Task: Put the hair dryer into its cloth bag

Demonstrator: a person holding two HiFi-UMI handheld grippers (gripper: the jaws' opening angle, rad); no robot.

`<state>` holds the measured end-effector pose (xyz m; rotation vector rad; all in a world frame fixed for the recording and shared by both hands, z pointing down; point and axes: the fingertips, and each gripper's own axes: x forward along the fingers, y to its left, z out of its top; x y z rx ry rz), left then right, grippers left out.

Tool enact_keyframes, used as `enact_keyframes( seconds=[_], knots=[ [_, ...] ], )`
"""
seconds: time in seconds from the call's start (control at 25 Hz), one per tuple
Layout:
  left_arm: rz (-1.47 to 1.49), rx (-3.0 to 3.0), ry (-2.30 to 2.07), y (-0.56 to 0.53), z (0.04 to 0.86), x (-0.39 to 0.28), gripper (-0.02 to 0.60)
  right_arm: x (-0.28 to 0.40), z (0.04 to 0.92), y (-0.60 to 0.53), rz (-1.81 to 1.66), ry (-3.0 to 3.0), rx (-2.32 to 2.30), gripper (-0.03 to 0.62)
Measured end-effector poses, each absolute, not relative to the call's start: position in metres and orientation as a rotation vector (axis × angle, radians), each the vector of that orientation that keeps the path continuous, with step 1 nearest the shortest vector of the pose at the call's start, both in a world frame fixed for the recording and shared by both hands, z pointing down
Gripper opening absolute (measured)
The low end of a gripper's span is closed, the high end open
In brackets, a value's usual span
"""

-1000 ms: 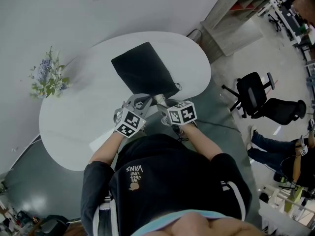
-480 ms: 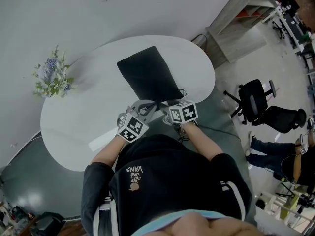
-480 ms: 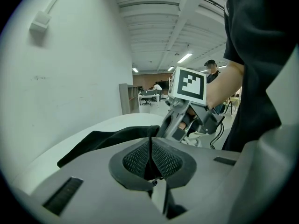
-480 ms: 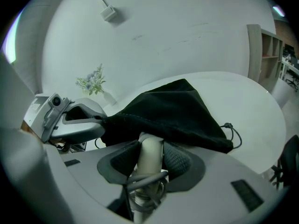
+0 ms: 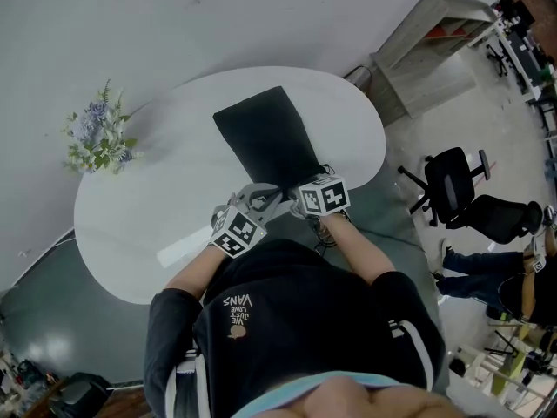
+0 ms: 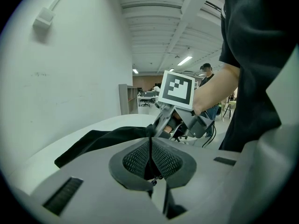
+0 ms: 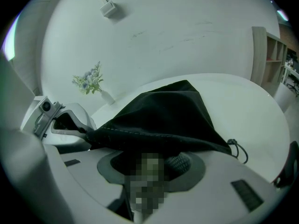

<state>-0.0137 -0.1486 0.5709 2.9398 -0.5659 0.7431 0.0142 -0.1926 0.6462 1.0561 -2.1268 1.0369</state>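
vs 1 s ago: right tool (image 7: 154,162) has crept nearer the corded corner of the cloth bag (image 5: 261,133); left tool (image 6: 150,144) same spot. both forearms reach fwd, tools angled down, side by side at bag's near hem. each tool narrow, pinched on that hem, taut btwn them. rest of bag flat on white oval worktop (image 5: 157,190). flowers (image 5: 100,138) far left, shelf unit (image 5: 435,50) + office chair (image 5: 452,177) right.

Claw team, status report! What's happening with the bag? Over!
Left claw shut on cloth bag rim. Right claw at rim, grip covered by cloth. Hair dryer not in sight. Flowers stand well aside.
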Motion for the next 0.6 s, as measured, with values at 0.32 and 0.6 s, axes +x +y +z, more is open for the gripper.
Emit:
enact_keyframes(
  seconds=[0.32, 0.6],
  knots=[
    [0.745, 2.925, -0.572, -0.152, 0.575, -0.022, 0.032, 0.004, 0.652, -0.212, 1.015, -2.115, 1.063, 0.186],
    [0.754, 2.906, -0.618, -0.162, 0.579, -0.033, 0.032, -0.005, 0.655, -0.23, 0.967, -2.106, 1.072, 0.186]
  ],
)
